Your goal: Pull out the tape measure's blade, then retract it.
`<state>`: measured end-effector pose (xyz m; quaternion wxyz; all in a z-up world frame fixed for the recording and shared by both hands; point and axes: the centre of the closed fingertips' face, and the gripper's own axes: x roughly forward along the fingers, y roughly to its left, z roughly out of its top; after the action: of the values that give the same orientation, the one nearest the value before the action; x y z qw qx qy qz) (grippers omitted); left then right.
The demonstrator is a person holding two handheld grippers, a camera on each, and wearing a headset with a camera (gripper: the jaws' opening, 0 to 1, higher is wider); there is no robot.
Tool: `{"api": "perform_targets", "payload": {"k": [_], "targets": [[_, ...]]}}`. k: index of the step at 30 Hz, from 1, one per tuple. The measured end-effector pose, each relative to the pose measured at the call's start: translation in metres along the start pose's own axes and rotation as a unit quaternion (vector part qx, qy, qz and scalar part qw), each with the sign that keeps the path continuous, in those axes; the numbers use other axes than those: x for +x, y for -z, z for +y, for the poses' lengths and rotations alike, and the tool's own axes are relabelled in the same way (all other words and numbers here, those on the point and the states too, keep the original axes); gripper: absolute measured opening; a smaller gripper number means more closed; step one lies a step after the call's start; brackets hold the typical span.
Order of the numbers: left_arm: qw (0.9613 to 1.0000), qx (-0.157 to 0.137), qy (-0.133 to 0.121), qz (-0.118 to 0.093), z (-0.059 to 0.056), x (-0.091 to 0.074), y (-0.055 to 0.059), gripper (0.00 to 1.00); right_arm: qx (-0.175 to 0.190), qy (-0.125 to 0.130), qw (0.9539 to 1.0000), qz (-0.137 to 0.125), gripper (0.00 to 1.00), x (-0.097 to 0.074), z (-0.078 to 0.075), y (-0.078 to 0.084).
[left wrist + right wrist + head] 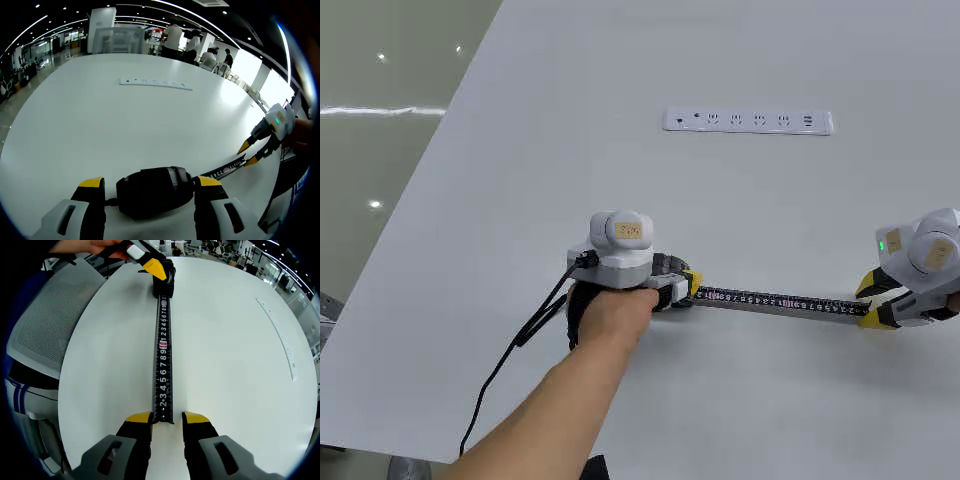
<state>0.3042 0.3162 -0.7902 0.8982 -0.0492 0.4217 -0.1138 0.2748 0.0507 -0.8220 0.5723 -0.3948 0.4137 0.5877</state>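
Note:
A black tape measure case [155,192] sits between the yellow-tipped jaws of my left gripper [150,182], which is shut on it. In the head view a hand holds this left gripper [680,288] low on the white table [620,150]. The blade [780,301] runs out to the right along the tabletop. Its end lies between the jaws of my right gripper [873,302], which are closed in on it. In the right gripper view the numbered blade [163,355] stretches from my right gripper [167,418] up to the case [164,282].
A white power strip [748,121] lies at the far side of the table. A black cable [520,335] trails from the left gripper toward the table's near edge. A grey mesh chair [50,325] stands beside the table. Several people [175,37] stand far behind.

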Motion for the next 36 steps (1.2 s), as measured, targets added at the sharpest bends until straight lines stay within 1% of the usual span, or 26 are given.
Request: {"api": "perform_targets", "payload": {"k": [7,12,17,26,30,36], "targets": [[1.0,0.0,0.0,0.0,-0.0007,-0.0003,0.0,0.68,0.0,0.0,1.0,0.001,0.17,-0.0009,0.0017,0.0014],[1.0,0.0,0.002,-0.002,-0.0024,-0.0005,-0.0006,0.66,0.001,0.0,1.0,0.0,0.13,-0.0011,0.0017,0.0013],[1.0,0.003,0.005,-0.004,-0.0047,-0.0002,-0.0005,0.64,0.003,0.0,1.0,-0.001,0.13,-0.0009,0.0012,0.0014],[1.0,0.003,0.003,-0.003,-0.0057,0.0005,0.0022,0.63,-0.007,0.001,1.0,-0.003,0.13,-0.0002,0.0009,0.0017],[1.0,0.001,0.006,-0.006,-0.0077,0.0,0.0022,0.61,-0.011,0.001,0.9999,-0.002,0.13,0.0,0.0009,0.0017],[0.9999,0.006,0.006,-0.007,-0.0078,0.0009,0.002,0.6,-0.018,0.0,0.9998,-0.001,0.12,0.0,0.0013,0.0015]]}}
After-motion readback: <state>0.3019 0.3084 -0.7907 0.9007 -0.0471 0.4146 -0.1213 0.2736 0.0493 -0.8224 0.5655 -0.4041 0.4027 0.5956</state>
